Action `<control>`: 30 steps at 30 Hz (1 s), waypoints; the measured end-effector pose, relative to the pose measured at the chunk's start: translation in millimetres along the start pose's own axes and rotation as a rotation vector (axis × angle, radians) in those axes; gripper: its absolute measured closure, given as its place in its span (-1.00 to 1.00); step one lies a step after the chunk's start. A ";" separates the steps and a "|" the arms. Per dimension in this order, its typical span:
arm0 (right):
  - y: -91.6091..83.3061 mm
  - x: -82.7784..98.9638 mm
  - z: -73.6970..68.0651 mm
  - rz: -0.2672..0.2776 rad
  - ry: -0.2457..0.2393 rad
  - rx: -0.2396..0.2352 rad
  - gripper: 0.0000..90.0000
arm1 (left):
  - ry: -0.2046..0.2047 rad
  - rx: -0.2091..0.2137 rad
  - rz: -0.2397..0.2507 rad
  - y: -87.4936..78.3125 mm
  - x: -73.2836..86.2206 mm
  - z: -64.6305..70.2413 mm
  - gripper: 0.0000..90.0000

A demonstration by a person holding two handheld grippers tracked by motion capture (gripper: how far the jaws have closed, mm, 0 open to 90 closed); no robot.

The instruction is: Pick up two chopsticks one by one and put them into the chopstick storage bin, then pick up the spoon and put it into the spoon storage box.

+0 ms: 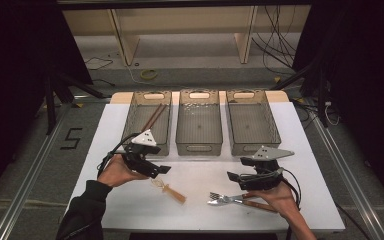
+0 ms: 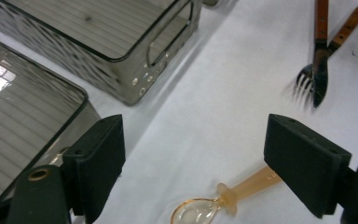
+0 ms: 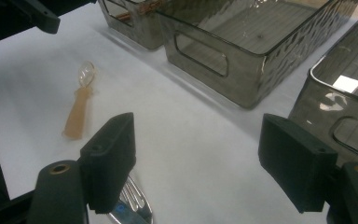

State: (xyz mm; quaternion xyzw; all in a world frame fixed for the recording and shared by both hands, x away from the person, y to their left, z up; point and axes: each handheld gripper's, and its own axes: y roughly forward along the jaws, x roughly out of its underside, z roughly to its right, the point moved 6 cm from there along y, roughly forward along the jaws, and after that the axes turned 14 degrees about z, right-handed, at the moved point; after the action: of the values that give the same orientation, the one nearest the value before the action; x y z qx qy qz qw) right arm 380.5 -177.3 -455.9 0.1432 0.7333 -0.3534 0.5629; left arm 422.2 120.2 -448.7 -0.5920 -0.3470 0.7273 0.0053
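Table: white sheet [image 1: 130,210] with three bins [image 1: 198,127] at 12 o'clock, for sorting cutlery
Left gripper [image 1: 166,169]: jaws wide, empty, spoon [image 1: 170,191] at 6 o'clock
Right gripper [image 1: 231,177]: jaws wide, empty, above fork [image 1: 223,198]

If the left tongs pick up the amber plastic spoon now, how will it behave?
The spoon looks thin and translucent, so it is probably light and rigid. Its glossy bowl may slip between the pads. Lying flat on the white sheet, it will likely slide, not roll.

left tool [image 1: 164,170] w/ jaws wide apart, nothing btwn them, held low over the table, pointing right toward centre; left hand [image 1: 115,172] grips it from behind, dark sleeve on forearm. right tool [image 1: 231,176] jaws spread wide too, empty, pointing left; right hand [image 1: 280,197] under its body.
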 end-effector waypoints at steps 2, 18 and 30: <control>-0.6 1.4 0.9 0.001 0.008 -0.001 -0.38 | 0.021 0.018 -0.014 0.9 0.7 4.6 -0.56; -2.8 7.0 4.6 0.011 0.037 -0.002 -0.39 | 0.082 0.083 -0.094 10.0 10.7 23.4 -0.56; -2.5 8.4 4.9 0.009 0.038 -0.005 -0.39 | 0.101 0.116 -0.157 19.7 24.1 30.4 -0.57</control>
State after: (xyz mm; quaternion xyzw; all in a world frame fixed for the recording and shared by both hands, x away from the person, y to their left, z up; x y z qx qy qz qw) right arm 379.9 -183.9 -463.4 0.1519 0.7441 -0.3462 0.5507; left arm 396.6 100.2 -477.7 -0.5977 -0.3491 0.7127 0.1139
